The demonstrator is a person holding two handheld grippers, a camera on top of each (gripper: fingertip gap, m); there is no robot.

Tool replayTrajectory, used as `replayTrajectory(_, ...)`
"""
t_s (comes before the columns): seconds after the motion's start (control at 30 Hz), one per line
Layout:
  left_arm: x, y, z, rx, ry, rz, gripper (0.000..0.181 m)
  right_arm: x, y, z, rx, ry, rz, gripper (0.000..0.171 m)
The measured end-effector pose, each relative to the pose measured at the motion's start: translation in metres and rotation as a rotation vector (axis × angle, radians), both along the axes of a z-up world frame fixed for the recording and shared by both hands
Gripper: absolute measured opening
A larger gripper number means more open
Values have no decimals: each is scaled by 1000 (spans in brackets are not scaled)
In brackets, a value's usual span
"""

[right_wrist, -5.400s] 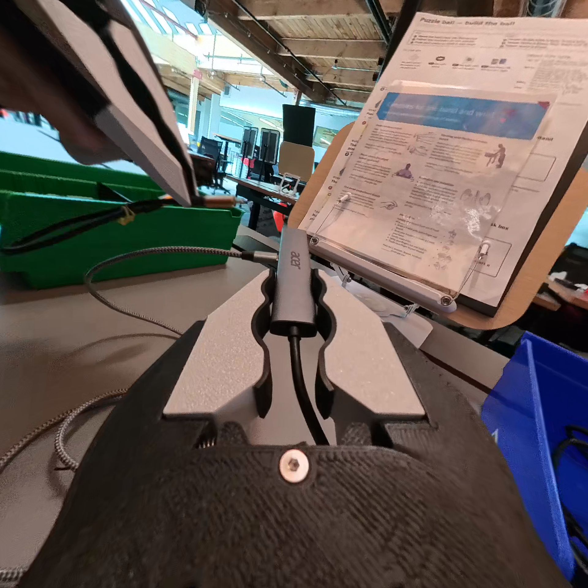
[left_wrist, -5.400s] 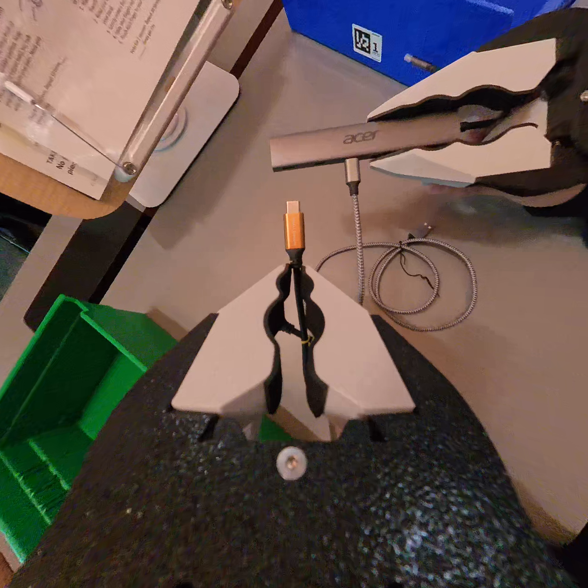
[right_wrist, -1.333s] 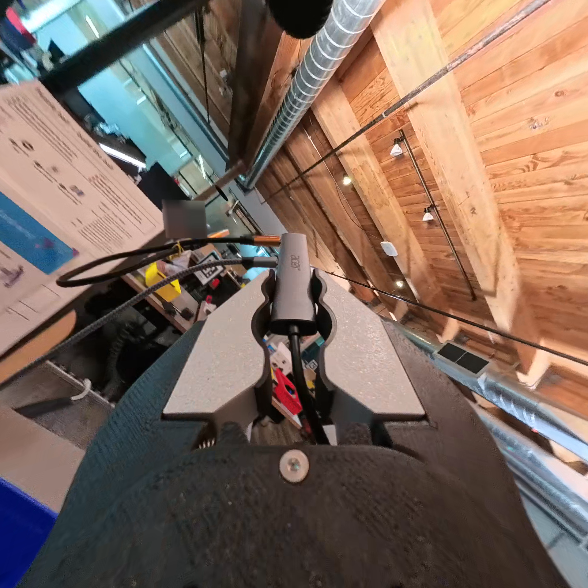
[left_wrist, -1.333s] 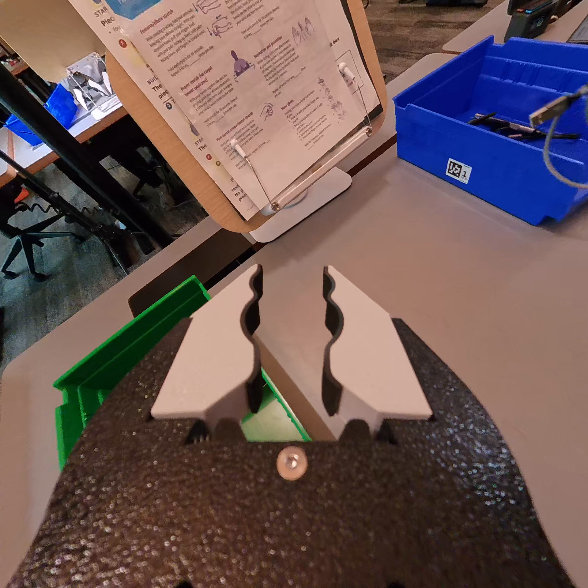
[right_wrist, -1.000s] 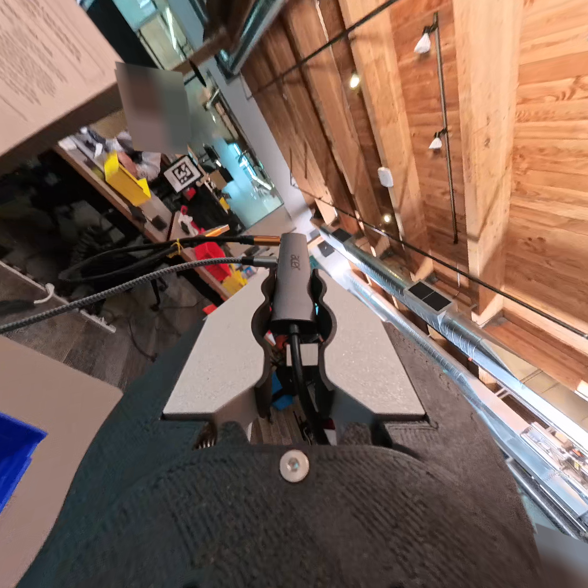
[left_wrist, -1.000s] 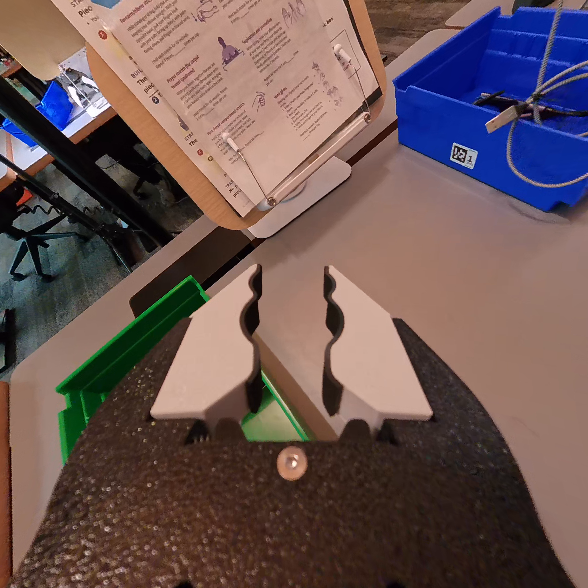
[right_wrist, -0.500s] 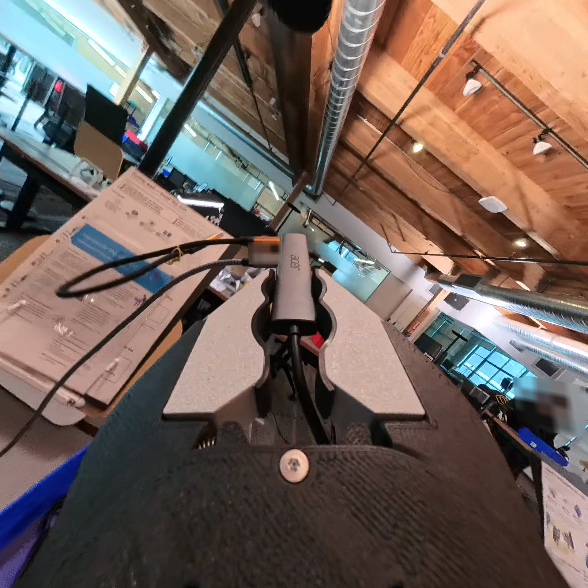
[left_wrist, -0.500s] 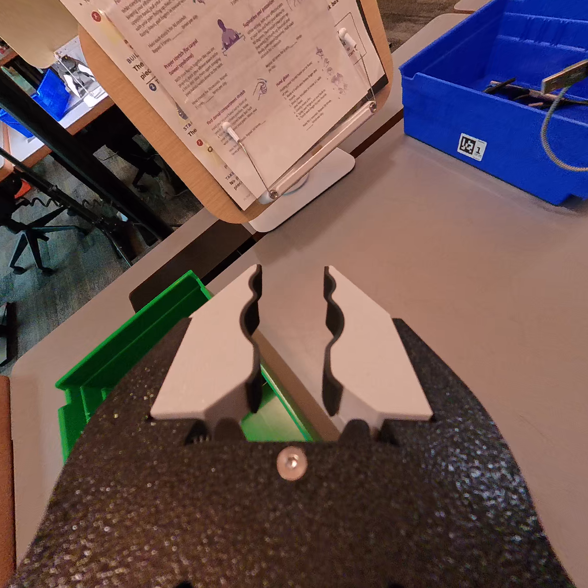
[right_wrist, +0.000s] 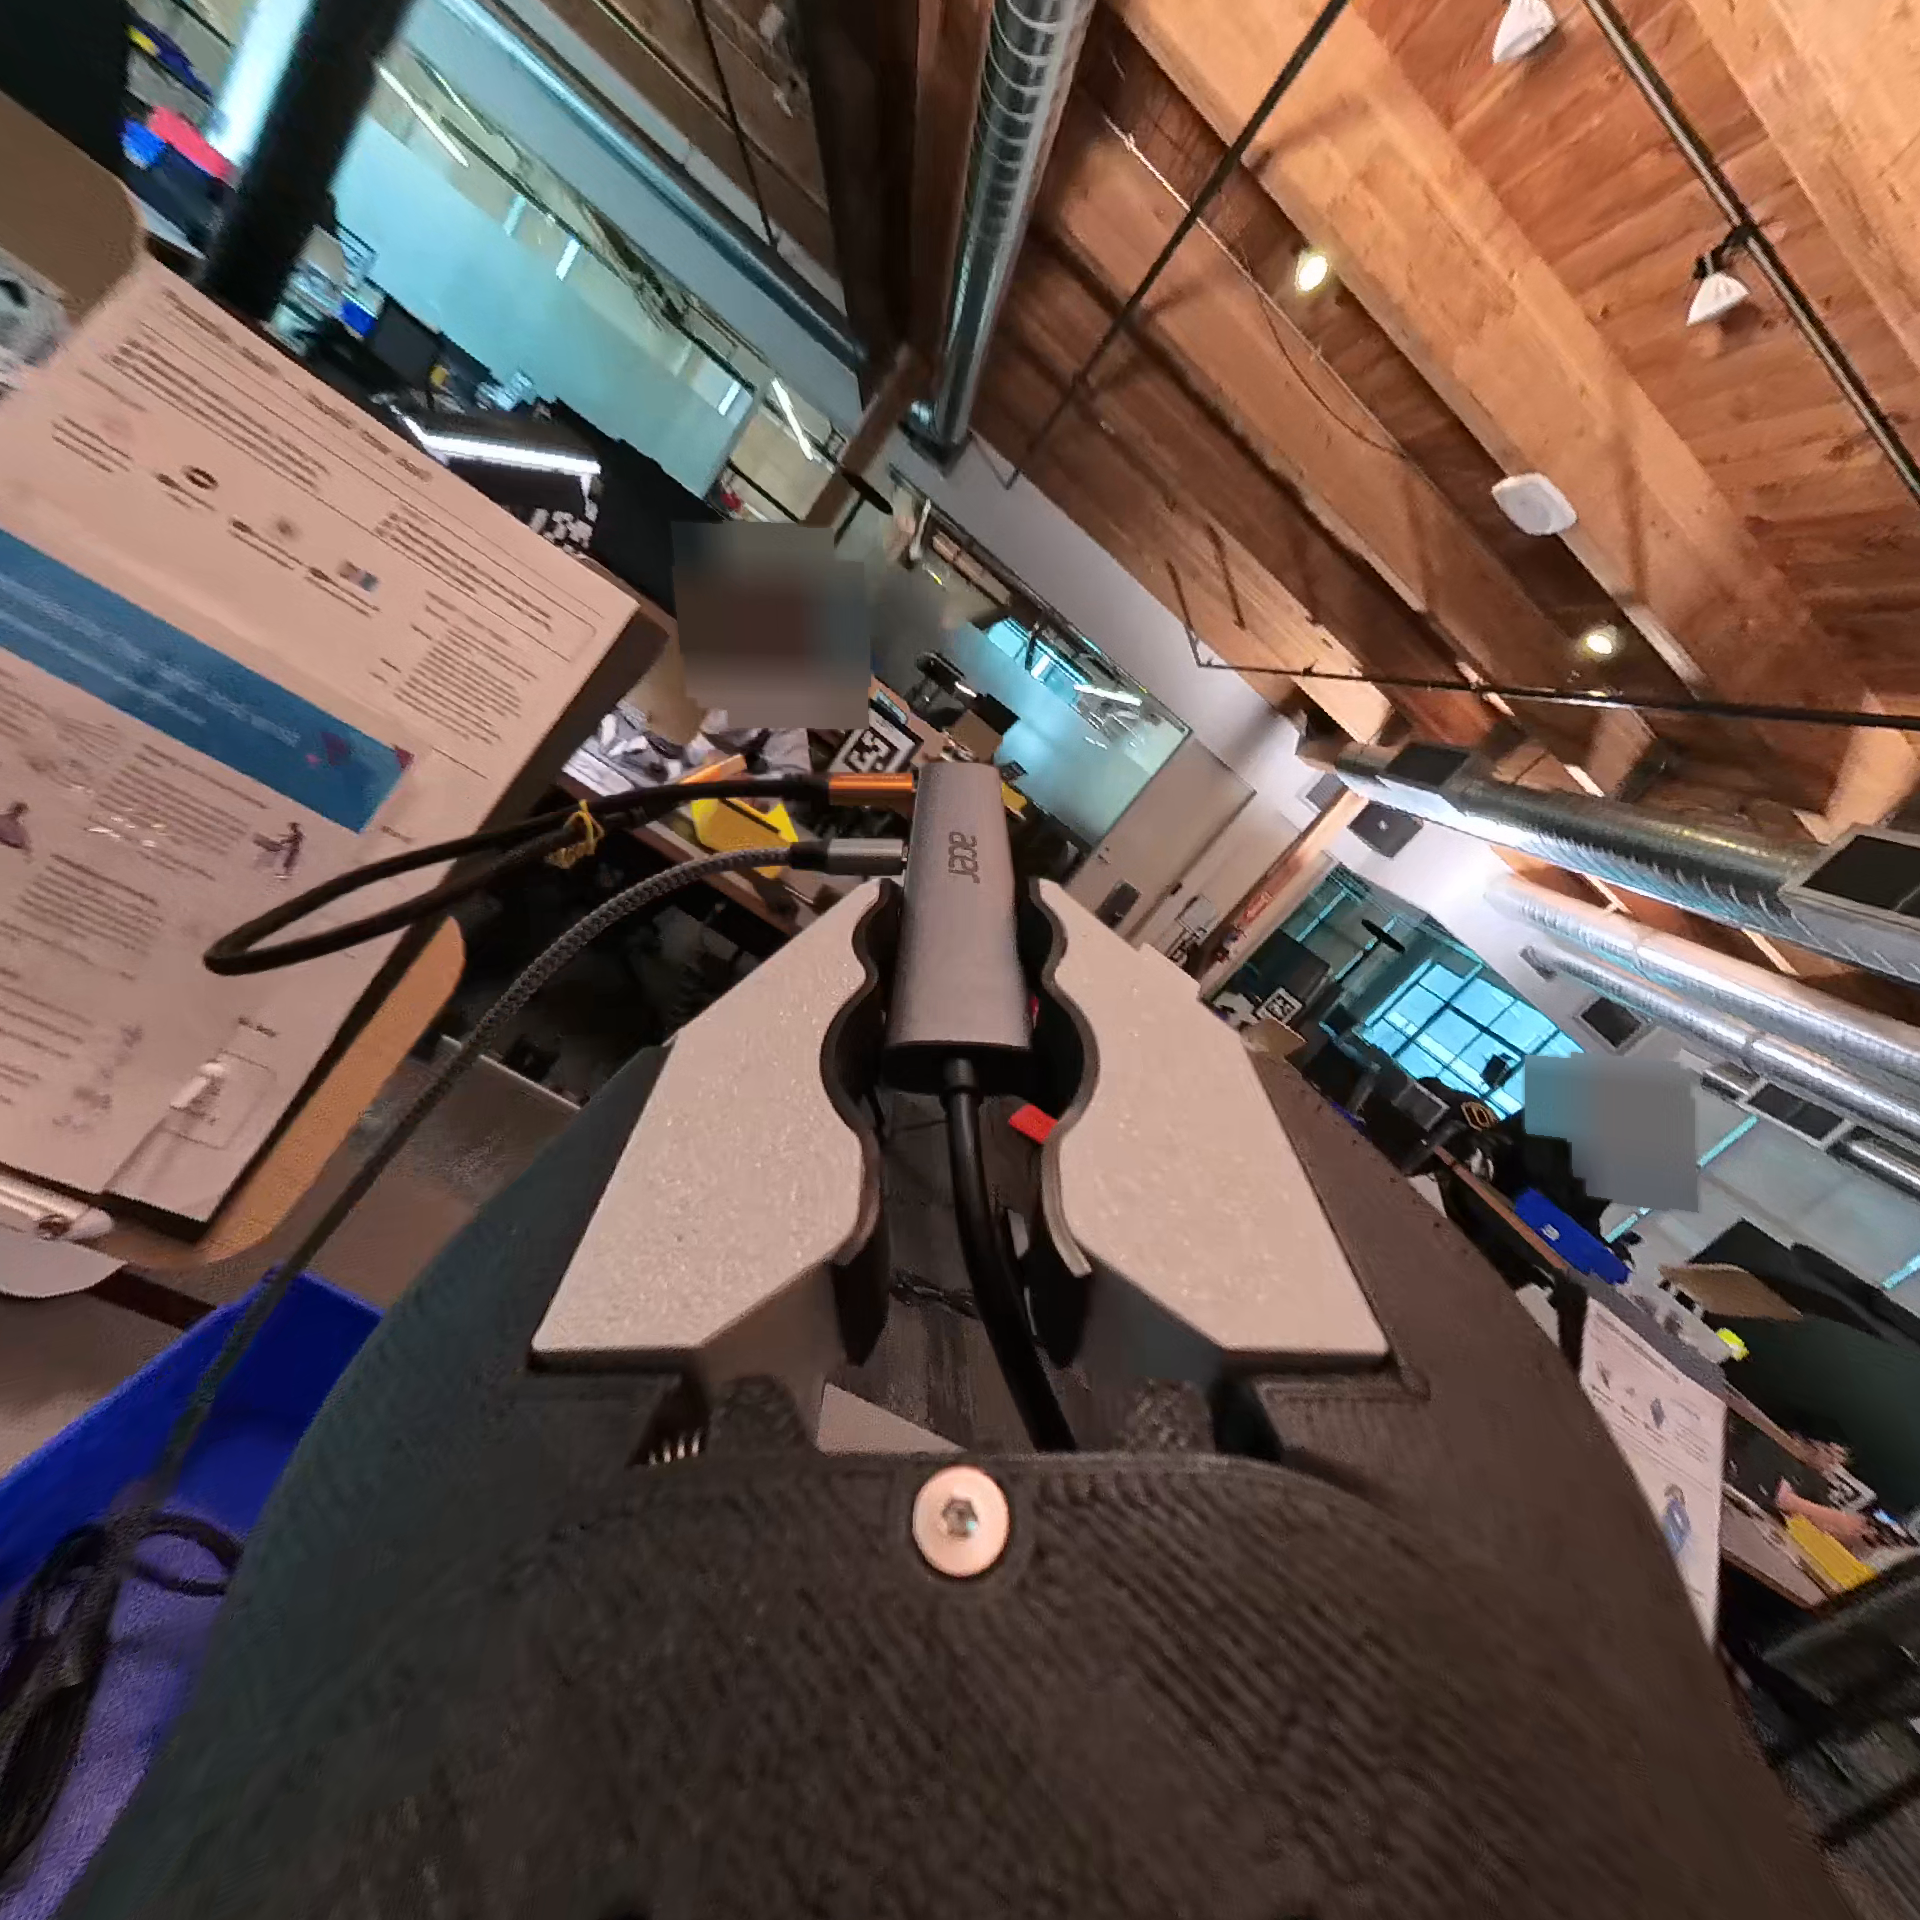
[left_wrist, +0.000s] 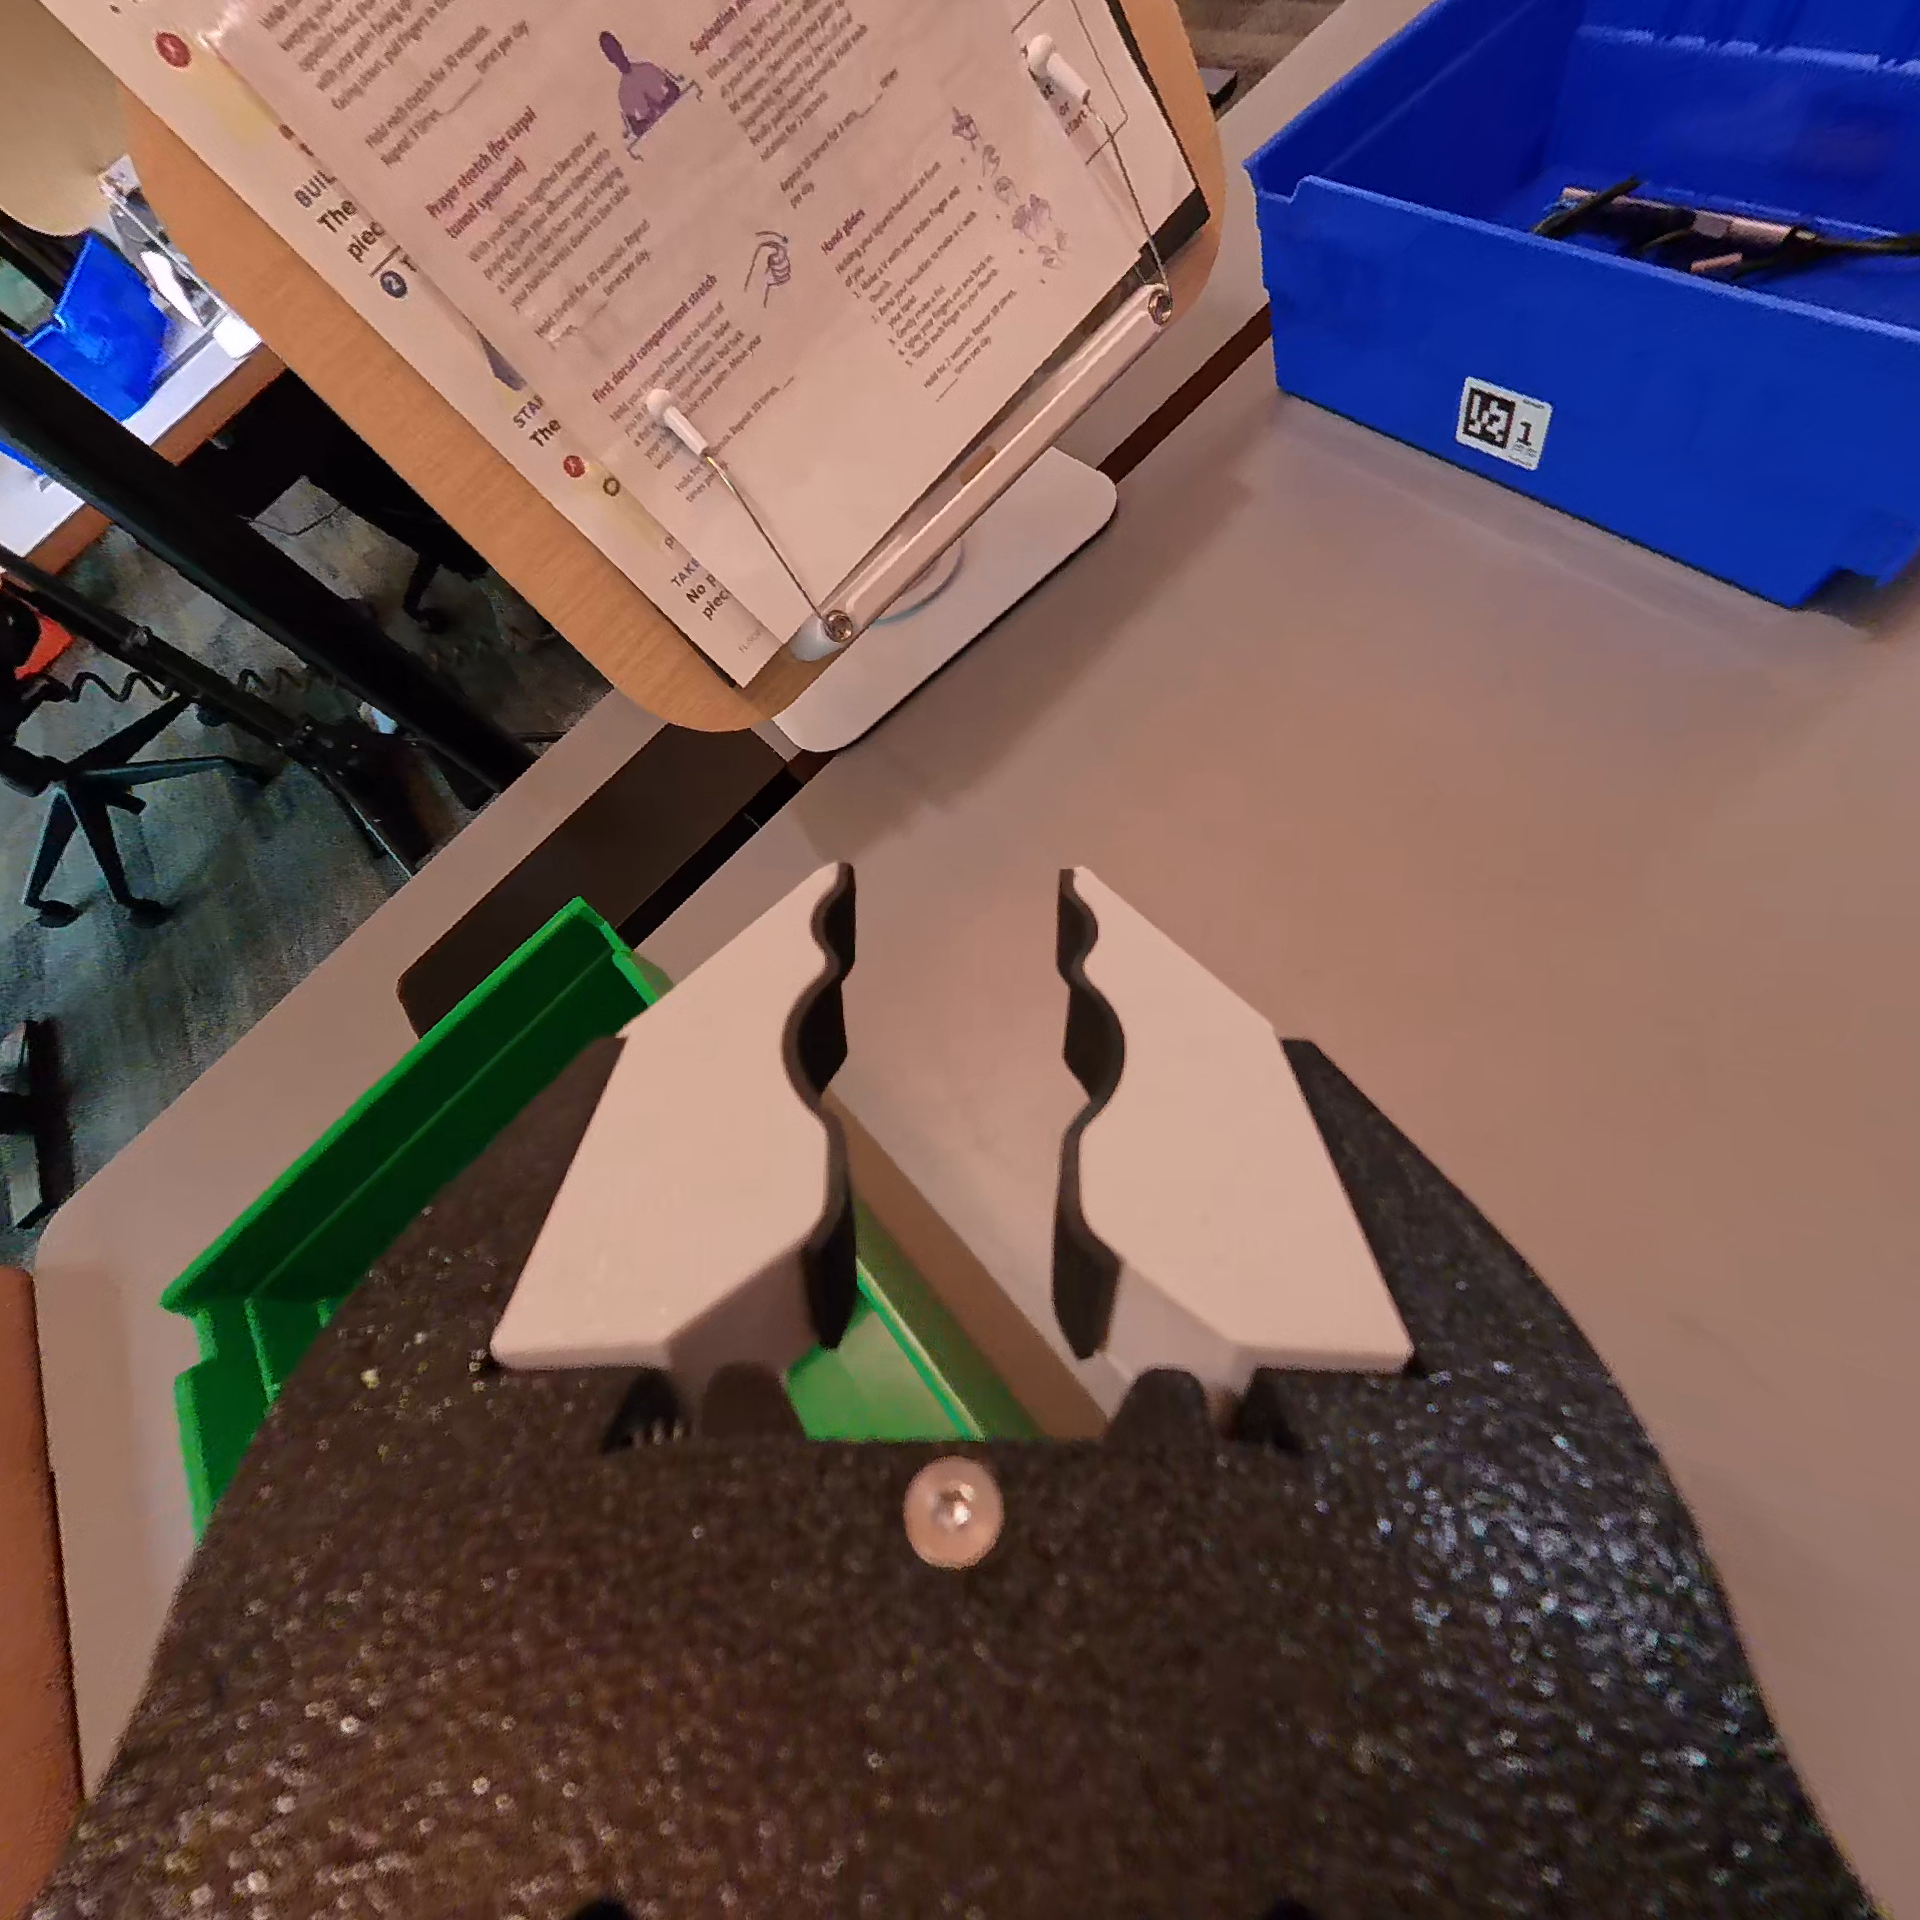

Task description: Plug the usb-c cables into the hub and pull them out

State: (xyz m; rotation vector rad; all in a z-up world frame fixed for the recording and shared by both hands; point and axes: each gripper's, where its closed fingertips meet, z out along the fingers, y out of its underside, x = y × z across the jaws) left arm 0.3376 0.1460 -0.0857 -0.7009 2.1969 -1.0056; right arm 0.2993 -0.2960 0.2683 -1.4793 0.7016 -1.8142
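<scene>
My right gripper (right_wrist: 958,914) is shut on a grey USB hub (right_wrist: 956,914), held up in the air and pointing at the ceiling. Two cables are plugged into the hub's left side: a black cable with an orange plug (right_wrist: 868,788) and a grey braided cable with a silver plug (right_wrist: 847,858). The hub's own black lead (right_wrist: 992,1247) runs back between the fingers. My left gripper (left_wrist: 956,904) is open and empty above the grey table (left_wrist: 1403,852). More cable ends (left_wrist: 1704,234) lie in the blue bin (left_wrist: 1621,405) at the far right.
A green bin (left_wrist: 416,1122) sits under my left gripper at the table's left edge. A wooden document stand with printed sheets (left_wrist: 727,312) stands at the back on a white base. The blue bin (right_wrist: 208,1413) also shows under my right gripper, with a purple cloth (right_wrist: 94,1704) in it. The tips of one gripper are about 55 cm away from the tips of the other.
The right gripper has swung the hub and its two plugged cables round, from facing the ceiling beams toward the document stand. The hanging cable has left the left wrist view. The left gripper stays open.
</scene>
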Motion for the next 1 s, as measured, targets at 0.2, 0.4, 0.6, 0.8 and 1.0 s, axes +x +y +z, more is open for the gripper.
replayTrajectory(0.2,1,1,0,0,0,1,37,35,-6,-31,-42,108,-38,22)
replayTrajectory(0.4,1,0,-1,11,-1,-6,37,77,44,-171,75,516,94,23)
replayTrajectory(0.6,-2,3,3,22,-21,-16,37,93,76,-289,704,839,318,23)
replayTrajectory(0.8,-3,3,3,20,-18,-26,36,102,75,-351,1114,893,394,23)
replayTrajectory(1.0,-7,-6,5,27,-31,-51,36,100,11,-399,1166,770,142,24)
